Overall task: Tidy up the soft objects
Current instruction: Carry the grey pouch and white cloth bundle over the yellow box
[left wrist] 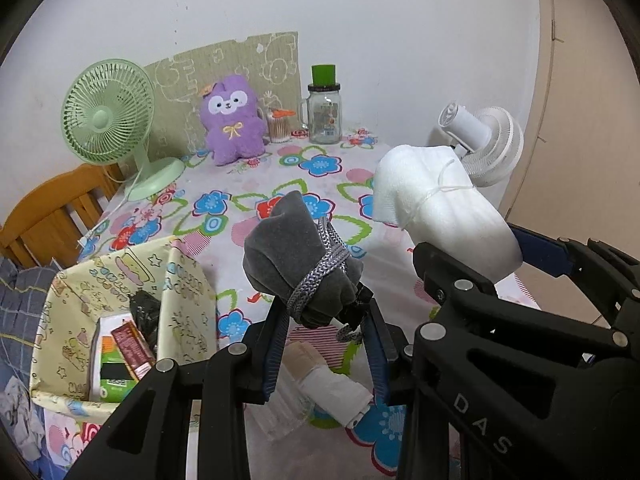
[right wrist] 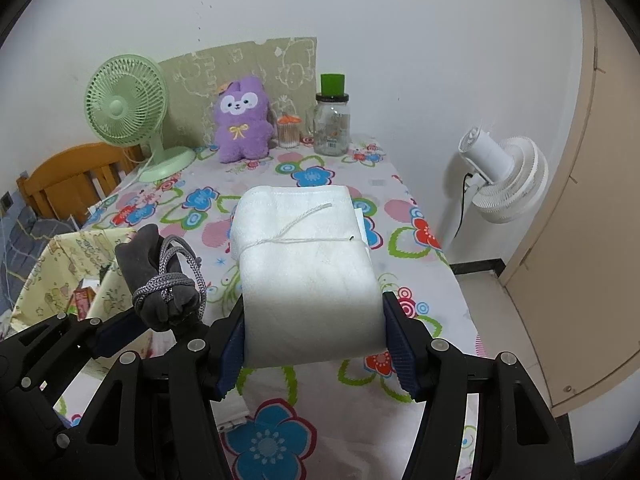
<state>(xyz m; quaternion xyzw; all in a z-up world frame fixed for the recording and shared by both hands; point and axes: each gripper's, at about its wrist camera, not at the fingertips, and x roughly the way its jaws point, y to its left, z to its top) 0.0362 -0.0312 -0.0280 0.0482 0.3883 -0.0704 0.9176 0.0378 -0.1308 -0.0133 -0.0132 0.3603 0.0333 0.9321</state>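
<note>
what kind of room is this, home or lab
Most likely a home, perhaps a bedroom: a table with a floral cloth against a plain wall, bearing a purple plush toy and a green desk fan, with a wooden chair beside it.

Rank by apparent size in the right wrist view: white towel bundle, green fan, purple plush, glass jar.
1. white towel bundle, though nearness to the camera inflates it
2. green fan
3. purple plush
4. glass jar

We see a plain white wall [right wrist: 360,8] at the far side, lightly scuffed. A table with a floral tablecloth [right wrist: 340,392] butts against it. Wooden chair [right wrist: 68,180] far left, at the table's edge. Beige door [right wrist: 592,200] on the right, tan floor [right wrist: 500,308] below it with dark skirting at the wall. Light is even, indoor, soft shadows.
</note>
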